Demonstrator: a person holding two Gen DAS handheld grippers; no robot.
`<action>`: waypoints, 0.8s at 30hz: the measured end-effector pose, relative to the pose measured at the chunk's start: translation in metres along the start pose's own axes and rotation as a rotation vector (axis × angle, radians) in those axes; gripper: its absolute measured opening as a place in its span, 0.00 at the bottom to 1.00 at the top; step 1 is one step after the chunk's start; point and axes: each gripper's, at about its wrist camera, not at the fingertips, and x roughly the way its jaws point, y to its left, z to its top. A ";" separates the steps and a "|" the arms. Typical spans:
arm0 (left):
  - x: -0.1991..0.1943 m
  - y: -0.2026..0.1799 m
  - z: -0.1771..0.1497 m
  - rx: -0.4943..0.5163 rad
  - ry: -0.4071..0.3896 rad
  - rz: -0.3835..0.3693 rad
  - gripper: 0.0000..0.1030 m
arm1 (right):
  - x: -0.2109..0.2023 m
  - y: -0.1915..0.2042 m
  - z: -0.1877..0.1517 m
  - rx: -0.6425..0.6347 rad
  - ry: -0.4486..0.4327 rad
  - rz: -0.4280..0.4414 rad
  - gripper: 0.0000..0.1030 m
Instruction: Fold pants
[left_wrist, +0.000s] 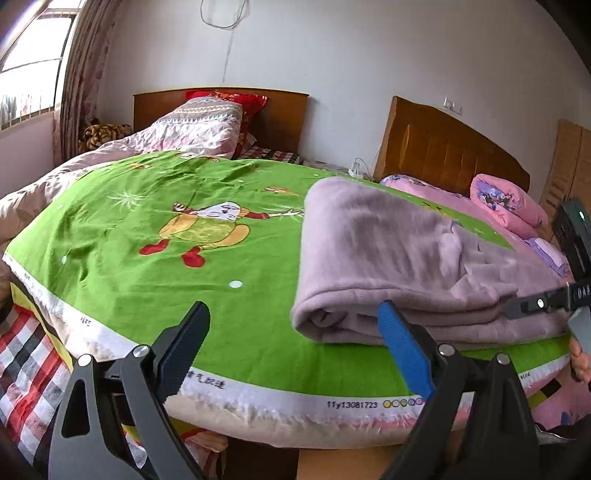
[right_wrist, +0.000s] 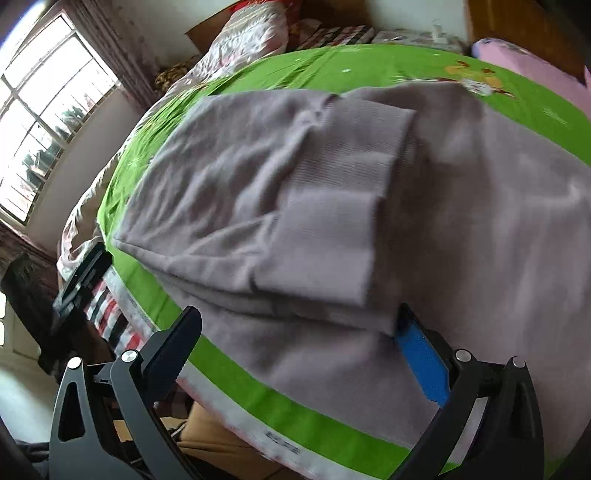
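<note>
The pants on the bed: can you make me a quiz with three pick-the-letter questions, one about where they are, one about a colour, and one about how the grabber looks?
1. Where do the pants lie?
A. on the green sheet
B. on the floor
C. hanging on the curtain

2. What colour are the pants?
A. bright red
B. pale purple
C. black

3. How do the fingers of the left gripper stand?
A. shut tight on the pants
B. wide apart, holding nothing
C. shut on a pillow

Answers:
1. A, the folded pants rest on the green cartoon sheet near the bed's front edge.
2. B, the cloth is pale purple in both views.
3. B, in the left wrist view the two fingers stand wide apart, with only the sheet and a corner of the pants behind the gap.
</note>
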 end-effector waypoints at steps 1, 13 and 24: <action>0.001 0.000 -0.002 0.000 0.001 -0.005 0.89 | 0.001 0.000 0.006 0.019 -0.012 0.032 0.96; -0.008 0.021 -0.010 -0.023 -0.004 0.012 0.92 | -0.008 -0.038 0.009 0.187 -0.108 0.133 0.59; -0.005 0.003 -0.009 0.069 0.019 0.038 0.92 | -0.007 -0.027 0.008 0.160 -0.201 0.136 0.27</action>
